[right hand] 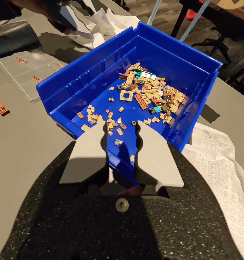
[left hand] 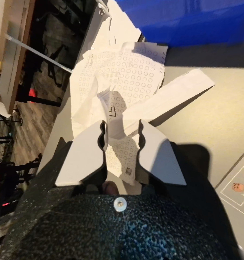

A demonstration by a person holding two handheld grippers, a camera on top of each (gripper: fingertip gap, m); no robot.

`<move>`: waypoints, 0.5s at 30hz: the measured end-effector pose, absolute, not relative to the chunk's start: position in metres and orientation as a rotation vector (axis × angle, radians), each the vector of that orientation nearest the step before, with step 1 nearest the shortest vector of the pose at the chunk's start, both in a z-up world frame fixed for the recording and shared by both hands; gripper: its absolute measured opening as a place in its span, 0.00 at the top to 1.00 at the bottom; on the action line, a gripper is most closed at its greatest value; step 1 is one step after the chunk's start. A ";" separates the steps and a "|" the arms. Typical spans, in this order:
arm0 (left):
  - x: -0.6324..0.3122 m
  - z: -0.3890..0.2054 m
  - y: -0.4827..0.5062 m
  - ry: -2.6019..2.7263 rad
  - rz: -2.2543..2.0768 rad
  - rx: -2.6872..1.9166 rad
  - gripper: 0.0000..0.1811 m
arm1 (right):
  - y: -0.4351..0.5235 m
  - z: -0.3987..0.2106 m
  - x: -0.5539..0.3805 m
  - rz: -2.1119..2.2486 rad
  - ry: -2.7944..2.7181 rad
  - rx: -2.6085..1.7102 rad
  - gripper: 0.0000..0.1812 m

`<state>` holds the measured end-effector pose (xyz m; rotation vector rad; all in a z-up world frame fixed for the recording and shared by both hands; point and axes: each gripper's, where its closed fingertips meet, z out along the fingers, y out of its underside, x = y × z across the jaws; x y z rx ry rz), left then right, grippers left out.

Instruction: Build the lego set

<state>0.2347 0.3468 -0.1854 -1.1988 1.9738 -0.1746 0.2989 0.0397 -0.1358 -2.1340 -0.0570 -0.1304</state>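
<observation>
My right gripper (right hand: 121,123) is open and empty, hovering over the near corner of a blue bin (right hand: 90,67). The bin holds many loose lego pieces (right hand: 150,92), mostly tan and brown with some grey and teal, heaped at its far right and scattered toward me. My left gripper (left hand: 122,123) is open, low over a heap of torn white paper bags (left hand: 127,76) printed with circles. A strip of that paper lies against the left finger (left hand: 90,152). The bin's side (left hand: 188,21) shows at the top right of the left wrist view.
An instruction sheet (right hand: 27,73) lies on the grey table (right hand: 27,140) left of the bin, and also shows in the left wrist view (left hand: 239,194). A small brown brick assembly (right hand: 0,108) sits at the far left. Another torn paper bag (right hand: 216,168) lies right of the bin. The table edge and floor (left hand: 34,126) are to the left.
</observation>
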 end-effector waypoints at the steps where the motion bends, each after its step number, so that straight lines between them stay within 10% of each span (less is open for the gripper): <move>1: 0.235 -0.183 0.345 1.963 -0.215 -1.215 0.73 | 0.039 -0.136 0.300 -0.132 -0.052 -2.137 0.80; 15: 0.214 -0.192 0.356 1.967 -0.214 -1.345 0.65 | 0.026 -0.132 0.309 -0.135 0.053 -2.225 0.80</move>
